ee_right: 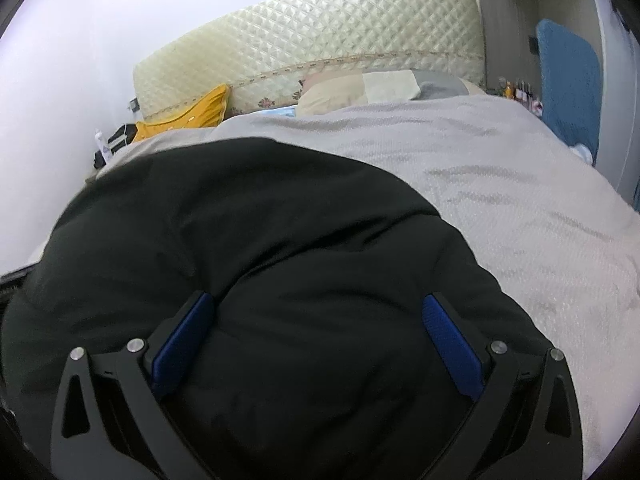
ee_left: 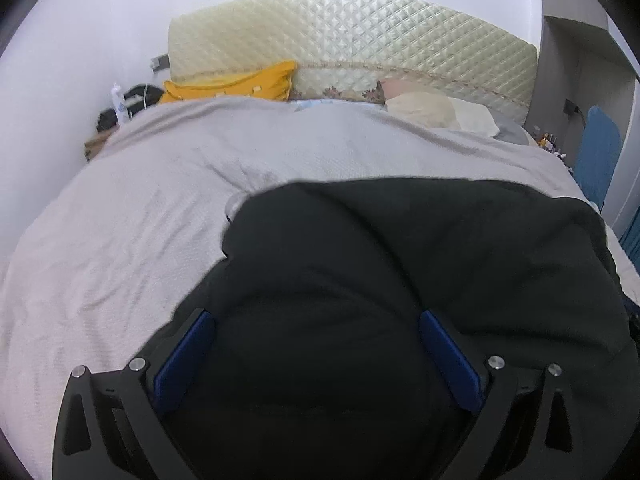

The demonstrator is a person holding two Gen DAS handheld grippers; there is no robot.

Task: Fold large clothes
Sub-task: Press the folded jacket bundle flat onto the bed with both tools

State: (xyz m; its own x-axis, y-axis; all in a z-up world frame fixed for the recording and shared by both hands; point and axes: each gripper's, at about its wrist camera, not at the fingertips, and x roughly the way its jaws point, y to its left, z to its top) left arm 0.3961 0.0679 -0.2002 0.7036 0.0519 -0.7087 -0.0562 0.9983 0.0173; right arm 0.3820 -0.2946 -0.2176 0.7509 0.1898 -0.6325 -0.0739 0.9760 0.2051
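Covering the bed (ee_left: 120,240) under a pale grey spread, with the dark garment (ee_left: 360,260) lying bunched on its near part, right beneath both tools. Hovering spread wide and released, left hand-held gripper (ee_left: 316,320) and right hand-held gripper (ee_right: 318,304), blue pads (ee_left: 188,352) straddling dark cloth without pinching it, likely lining up for a fresh hold on an edge. Sitting farther back, yellow cushion (ee_left: 240,84) and pillows (ee_right: 360,88) against the quilted headboard (ee_left: 352,40), well apart from the folding.
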